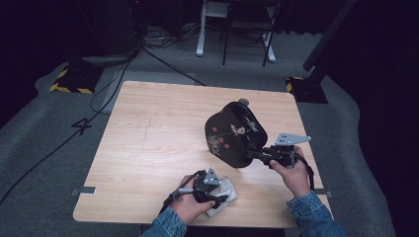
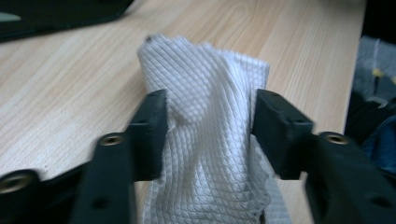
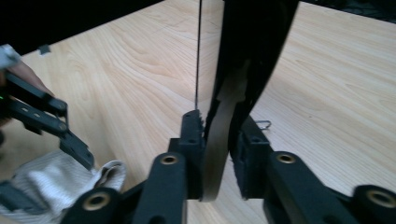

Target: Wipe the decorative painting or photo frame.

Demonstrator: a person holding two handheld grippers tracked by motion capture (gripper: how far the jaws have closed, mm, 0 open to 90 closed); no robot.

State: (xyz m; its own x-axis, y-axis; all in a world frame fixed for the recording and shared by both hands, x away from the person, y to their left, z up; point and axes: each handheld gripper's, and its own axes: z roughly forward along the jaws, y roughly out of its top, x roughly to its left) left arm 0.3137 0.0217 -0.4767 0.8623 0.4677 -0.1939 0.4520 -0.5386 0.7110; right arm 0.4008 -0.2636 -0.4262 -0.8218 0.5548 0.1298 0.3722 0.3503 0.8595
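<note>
Holding the black tray (image 1: pixel 236 133) tilted up on its edge above the table (image 1: pixel 148 148), the right gripper (image 3: pixel 218 135) pinches only the rim between its jaws, so I think the tray can swing or slip out if the cloth pushes on it. Near the front edge, the left gripper (image 2: pixel 209 126) has its jaws spread around the white cloth (image 2: pixel 205 135), not pressing it; the cloth may stay behind when lifted
</note>
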